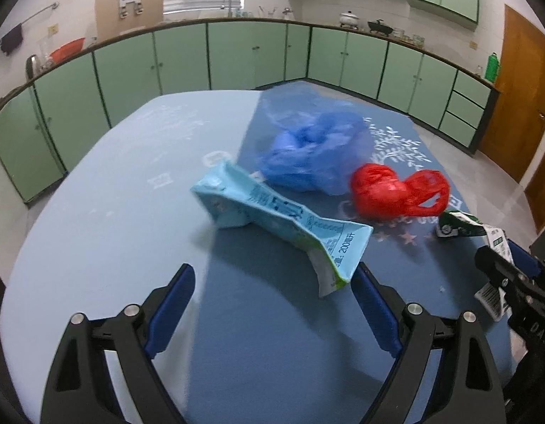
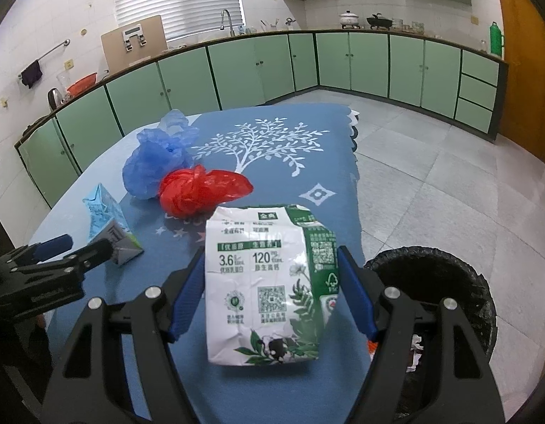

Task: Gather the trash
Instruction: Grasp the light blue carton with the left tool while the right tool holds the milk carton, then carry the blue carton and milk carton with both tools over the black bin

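Observation:
A crushed light-blue carton [image 1: 279, 219] lies on the blue tablecloth [image 1: 113, 212], its near end just ahead of my open left gripper [image 1: 272, 282]. A blue plastic bag [image 1: 315, 148] and a red plastic bag [image 1: 396, 190] lie behind it. My right gripper [image 2: 272, 265] is shut on a white-and-green milk carton [image 2: 269, 282], held over the table's near right edge. The light-blue carton [image 2: 106, 219], blue bag [image 2: 156, 159] and red bag [image 2: 201, 190] also show in the right wrist view. The left gripper [image 2: 71, 247] appears at the left there.
A black-lined trash bin [image 2: 445, 293] with some scraps inside stands on the tiled floor right of the table. Green kitchen cabinets [image 2: 343, 63] run along the walls. A wooden door [image 2: 527, 70] is at the far right.

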Action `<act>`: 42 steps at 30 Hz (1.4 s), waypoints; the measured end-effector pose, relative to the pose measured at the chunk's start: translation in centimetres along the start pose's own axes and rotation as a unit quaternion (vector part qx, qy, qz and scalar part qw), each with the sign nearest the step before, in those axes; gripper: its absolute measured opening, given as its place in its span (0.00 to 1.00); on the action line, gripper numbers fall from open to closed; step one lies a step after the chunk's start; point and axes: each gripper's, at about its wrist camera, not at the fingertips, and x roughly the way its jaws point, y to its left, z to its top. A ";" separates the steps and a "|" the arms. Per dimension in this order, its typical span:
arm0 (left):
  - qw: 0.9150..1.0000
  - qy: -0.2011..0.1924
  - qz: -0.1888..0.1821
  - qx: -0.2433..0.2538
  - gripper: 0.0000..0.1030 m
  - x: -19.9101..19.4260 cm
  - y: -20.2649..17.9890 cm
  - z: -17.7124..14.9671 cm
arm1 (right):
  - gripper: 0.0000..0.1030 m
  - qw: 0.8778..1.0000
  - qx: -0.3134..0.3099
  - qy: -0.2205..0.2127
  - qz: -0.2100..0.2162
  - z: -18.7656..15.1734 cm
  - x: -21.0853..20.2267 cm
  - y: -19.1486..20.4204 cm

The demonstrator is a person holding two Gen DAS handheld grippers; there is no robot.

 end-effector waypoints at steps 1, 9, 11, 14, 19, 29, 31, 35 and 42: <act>1.000 0.000 0.004 -0.002 0.85 -0.2 0.3 -0.1 | 0.67 1.000 -0.001 0.000 0.000 0.0 0.0 0.1; 1.000 -0.004 -0.017 -0.010 0.85 -1.0 0.6 -0.2 | 0.67 1.000 -0.004 0.002 0.000 0.0 0.2 0.6; 1.000 -0.007 -0.025 -0.003 0.85 -0.9 -0.3 0.0 | 0.67 1.000 -0.005 0.002 -0.001 0.1 0.3 0.7; 1.000 -0.002 -0.026 -0.008 0.85 -0.2 -0.9 0.5 | 0.67 1.000 -0.004 0.004 -0.001 0.1 0.3 0.7; 1.000 0.000 -0.006 -0.017 0.85 1.2 -1.0 1.5 | 0.67 1.000 -0.003 0.007 0.000 0.3 0.7 0.5; 0.999 0.019 -0.027 -0.029 0.52 2.9 -0.5 1.8 | 0.67 1.000 -0.002 0.008 -0.001 0.5 0.9 0.4; 0.999 0.018 -0.031 -0.027 0.35 2.8 -0.4 1.8 | 0.67 1.000 -0.004 0.007 -0.001 0.6 0.8 0.5; 0.999 0.013 -0.039 -0.032 0.31 2.3 0.3 1.4 | 0.67 1.000 -0.012 0.001 -0.009 0.8 0.3 0.7; 0.999 -0.008 -0.041 -0.016 0.31 -0.2 0.4 0.8 | 0.67 1.000 -0.015 -0.016 -0.011 1.1 -1.2 0.8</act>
